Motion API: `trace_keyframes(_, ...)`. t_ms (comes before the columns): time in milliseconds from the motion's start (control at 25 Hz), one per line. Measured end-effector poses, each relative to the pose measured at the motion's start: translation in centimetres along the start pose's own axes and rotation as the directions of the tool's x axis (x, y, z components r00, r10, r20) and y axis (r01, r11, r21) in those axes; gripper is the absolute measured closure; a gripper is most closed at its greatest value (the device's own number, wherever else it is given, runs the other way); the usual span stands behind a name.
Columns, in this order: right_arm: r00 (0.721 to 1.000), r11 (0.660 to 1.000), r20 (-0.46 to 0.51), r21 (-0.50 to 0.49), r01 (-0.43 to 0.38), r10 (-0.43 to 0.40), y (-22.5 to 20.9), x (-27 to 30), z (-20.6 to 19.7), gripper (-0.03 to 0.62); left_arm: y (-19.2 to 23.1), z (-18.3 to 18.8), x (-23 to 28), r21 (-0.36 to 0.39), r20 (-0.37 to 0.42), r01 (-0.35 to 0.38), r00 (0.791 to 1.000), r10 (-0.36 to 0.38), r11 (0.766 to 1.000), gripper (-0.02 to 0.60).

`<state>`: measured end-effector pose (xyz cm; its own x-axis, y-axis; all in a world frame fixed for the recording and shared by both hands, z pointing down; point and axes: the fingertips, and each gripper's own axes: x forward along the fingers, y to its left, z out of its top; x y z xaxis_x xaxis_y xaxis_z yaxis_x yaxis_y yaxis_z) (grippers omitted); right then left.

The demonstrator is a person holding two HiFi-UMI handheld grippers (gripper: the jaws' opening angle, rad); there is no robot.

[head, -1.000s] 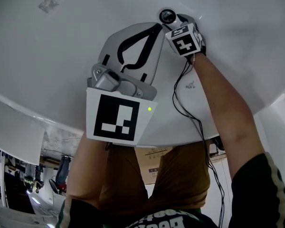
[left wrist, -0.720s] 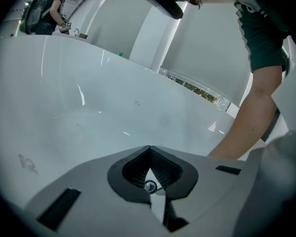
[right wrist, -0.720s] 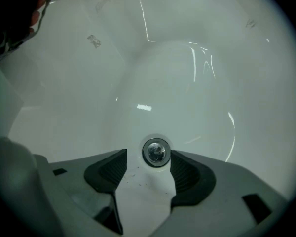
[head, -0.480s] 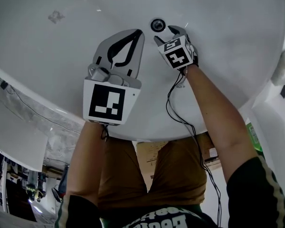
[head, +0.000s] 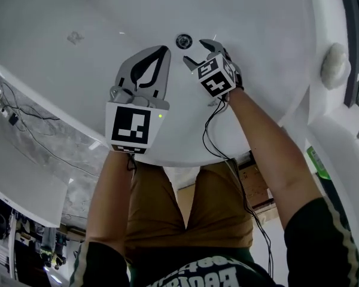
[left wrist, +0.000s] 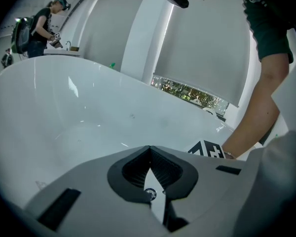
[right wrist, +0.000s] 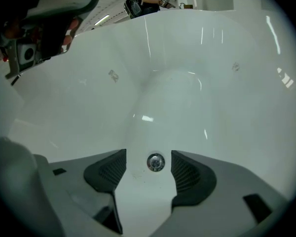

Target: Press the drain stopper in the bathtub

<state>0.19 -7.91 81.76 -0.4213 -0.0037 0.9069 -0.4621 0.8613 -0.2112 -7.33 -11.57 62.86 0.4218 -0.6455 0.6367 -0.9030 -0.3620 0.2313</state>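
The round chrome drain stopper (head: 183, 40) sits in the floor of the white bathtub (head: 78, 17). My right gripper (head: 196, 51) hovers just to the right of it and is open with nothing held. In the right gripper view the stopper (right wrist: 156, 162) lies on the tub floor between the two spread dark pads (right wrist: 107, 171), apart from both, with that gripper (right wrist: 148, 154) above it. My left gripper (head: 166, 48) is a little left of the stopper, its jaws shut and empty. In the left gripper view its pads (left wrist: 160, 169) meet at the tip of the gripper (left wrist: 149, 147).
A round white fitting (head: 335, 64) sticks out of the tub wall at the right. A green bottle (head: 318, 163) stands beyond the rim (head: 60, 109). A black cable (head: 212, 130) trails from my right gripper. Another person (left wrist: 39, 26) stands far beyond the tub.
The view has drawn back, so tub and grippers look smaller. My right gripper, whose tips were at the stopper, now sits slightly off it. The left gripper stays shut beside it.
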Motion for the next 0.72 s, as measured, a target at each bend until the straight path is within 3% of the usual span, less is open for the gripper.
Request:
trace_keyframes(360,0.998,0.999,0.064,-0.036,0.019,-0.016,1.5,-7.9,3.8,0.319,-1.6,5.5,-3.1,0.021,0.032,0.006,0.999,-0.007,1.000,0.572)
trace_keyframes(720,0.987,0.990,0.145,-0.114,0.078,-0.061,4.3,-17.2,4.5,0.319,-5.6,9.0,-7.7,0.071,0.042,0.016,0.999,-0.019,0.997,0.573)
